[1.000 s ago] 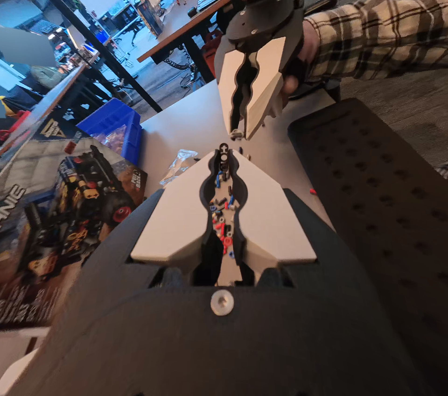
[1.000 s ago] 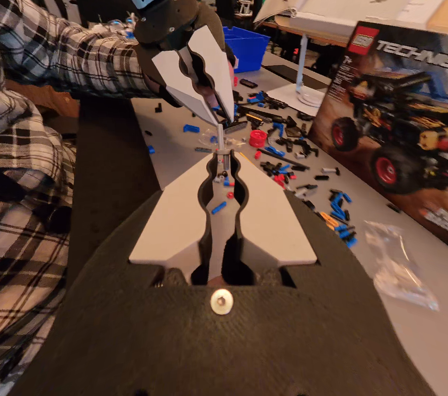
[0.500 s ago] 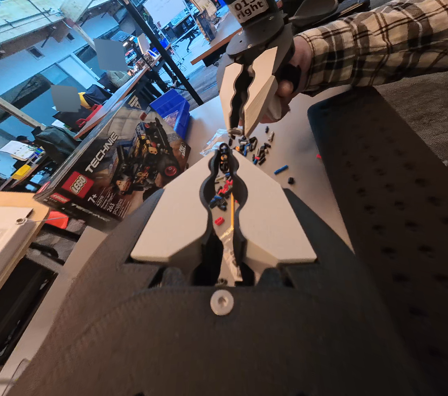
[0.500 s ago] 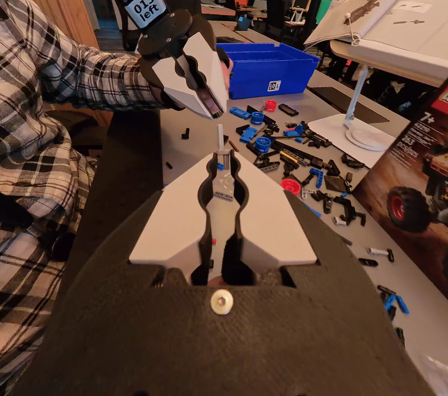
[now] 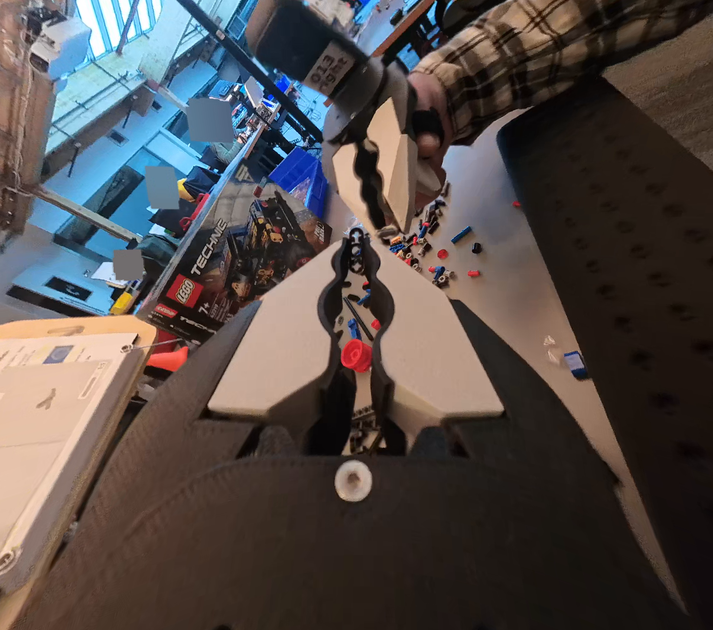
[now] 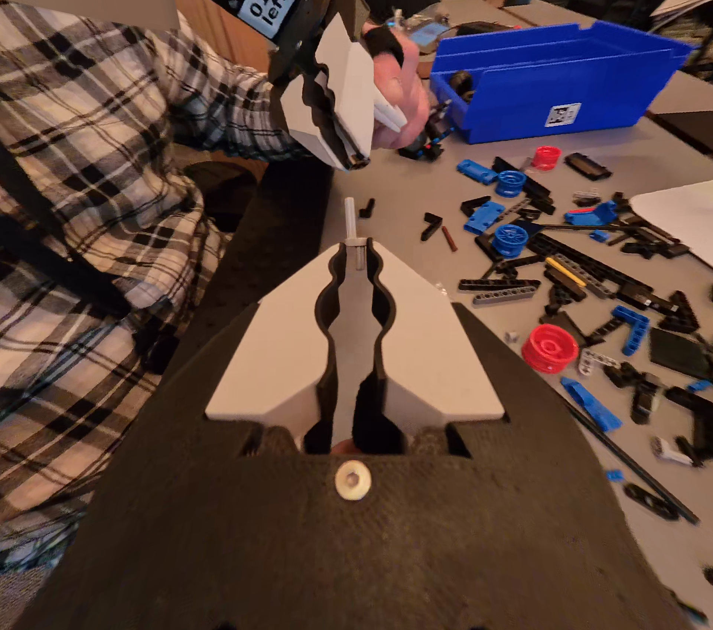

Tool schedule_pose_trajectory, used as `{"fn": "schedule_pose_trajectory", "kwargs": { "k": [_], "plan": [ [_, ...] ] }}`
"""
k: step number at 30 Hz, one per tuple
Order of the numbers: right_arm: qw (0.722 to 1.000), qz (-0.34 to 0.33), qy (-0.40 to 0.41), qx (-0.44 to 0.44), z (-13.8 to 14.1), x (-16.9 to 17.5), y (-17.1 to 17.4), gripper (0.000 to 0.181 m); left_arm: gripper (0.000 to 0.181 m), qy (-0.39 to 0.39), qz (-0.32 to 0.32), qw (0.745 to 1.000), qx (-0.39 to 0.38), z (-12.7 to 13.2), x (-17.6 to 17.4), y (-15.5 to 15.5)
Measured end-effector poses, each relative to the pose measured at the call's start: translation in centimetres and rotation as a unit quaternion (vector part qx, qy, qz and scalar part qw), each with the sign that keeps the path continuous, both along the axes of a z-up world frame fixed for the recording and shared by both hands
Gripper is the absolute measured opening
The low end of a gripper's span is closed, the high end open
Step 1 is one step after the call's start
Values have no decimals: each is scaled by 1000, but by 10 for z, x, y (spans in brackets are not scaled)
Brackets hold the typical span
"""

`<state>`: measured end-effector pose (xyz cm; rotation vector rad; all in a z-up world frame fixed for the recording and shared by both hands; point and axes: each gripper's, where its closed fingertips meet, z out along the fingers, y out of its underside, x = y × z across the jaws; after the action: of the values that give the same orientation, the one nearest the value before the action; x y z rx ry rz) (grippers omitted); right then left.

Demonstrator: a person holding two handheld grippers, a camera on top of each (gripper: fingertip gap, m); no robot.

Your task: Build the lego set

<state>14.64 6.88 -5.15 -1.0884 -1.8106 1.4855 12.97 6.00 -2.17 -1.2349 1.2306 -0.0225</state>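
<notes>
My left gripper is shut on a small black beam with holes, which pokes out past its tips. My right gripper is shut on a light grey axle that stands up out of its tips. Both are held above the grey table. In the right wrist view the left gripper hangs above and just beyond the axle, with a clear gap. In the left wrist view the right gripper points down, close to the right of the black beam.
Loose black, blue and red parts are spread over the table's right half, with a red wheel. A blue bin stands behind them. The set's box and an open instruction booklet are at the left. A black mat lies alongside. About 4 cm separates my left fingertips from my right. Between my right fingertips and the red wheel there is roughly 15 cm.
The two grippers have drawn apart: the black beam, which was at the axle's tip, is now above and clear of it. Both views have tilted and swung over the table.
</notes>
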Motion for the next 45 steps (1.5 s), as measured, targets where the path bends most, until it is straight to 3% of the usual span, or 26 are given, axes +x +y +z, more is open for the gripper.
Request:
{"fn": "schedule_pose_trajectory", "kwargs": {
  "k": [9, 13, 18, 23, 25, 30, 36, 45],
  "plan": [
    [992, 107, -6, -68, -1, 9, -17, 9, 5, 46, -57, 997, 21, -1, 16, -17],
    [993, 102, -19, -63, -5, 9, -12, 9, 5, 64, -64, 996, 19, -8, 22, -18],
    [987, 84, -127, 52, -54, 18, -15, 9, 5, 78, -54, 995, -9, -29, 16, -14],
    [949, 81, -243, 185, -112, 25, -14, 10, 5, 111, -48, 992, -29, -59, 13, -13],
    [936, 86, -263, 219, -123, 24, -14, 10, 5, 113, -43, 992, -36, -65, 11, -10],
    [925, 83, -266, 258, -123, 19, -11, 12, 5, 107, -41, 992, -47, -72, 8, -8],
    [937, 41, -242, 248, -115, 19, -7, 15, 5, 102, -46, 992, -60, -78, 6, -7],
    [948, 19, -233, 218, -122, 15, -2, 3, 5, 111, -56, 990, -66, -85, 10, -9]
  ]
}}
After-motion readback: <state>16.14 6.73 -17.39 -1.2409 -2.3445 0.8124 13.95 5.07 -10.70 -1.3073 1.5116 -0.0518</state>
